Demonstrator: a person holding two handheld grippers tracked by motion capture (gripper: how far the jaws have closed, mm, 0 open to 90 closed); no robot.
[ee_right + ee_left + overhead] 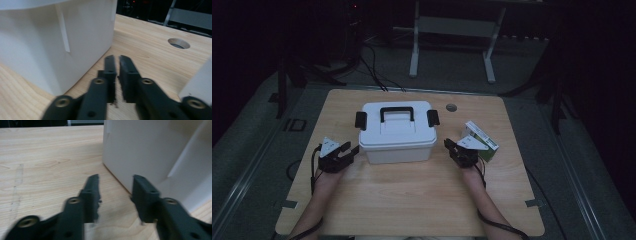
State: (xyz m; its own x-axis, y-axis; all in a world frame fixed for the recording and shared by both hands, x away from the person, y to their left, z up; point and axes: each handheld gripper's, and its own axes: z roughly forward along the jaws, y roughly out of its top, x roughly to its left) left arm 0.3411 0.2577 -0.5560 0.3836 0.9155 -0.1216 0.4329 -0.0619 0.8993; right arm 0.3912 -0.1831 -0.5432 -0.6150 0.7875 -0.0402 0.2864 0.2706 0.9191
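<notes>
The white plastic storage box with a black carry handle and black side latches (397, 132) sits in the middle of the light wooden surface (412, 200), a little toward the far side, lid on and both latches down. The left tool (348, 150) is low beside the box's near left corner; in the left gripper view its jaws stand partly apart with nothing between them, the box wall just beyond the right jaw. The right tool (449, 146) is at the box's near right corner, and in the right gripper view its jaws are brought together, empty, tips near the foot of the wall.

The work looks to be handling the box from both sides, most likely pushing or steadying it with the tool tips, or going on to the latches. To do that well, both tools should meet the side walls at matching height and the same moment, so the box slides straight and does not twist. If the latches are the aim, each tool must rise to its latch and hook its lower edge, not press on the wall below.

A white and green cardboard carton (481, 141) lies just right of the right tool, near its back; a sideways swing could knock it. A round hole (451, 107) in the surface lies far right of the box, out of the way.
</notes>
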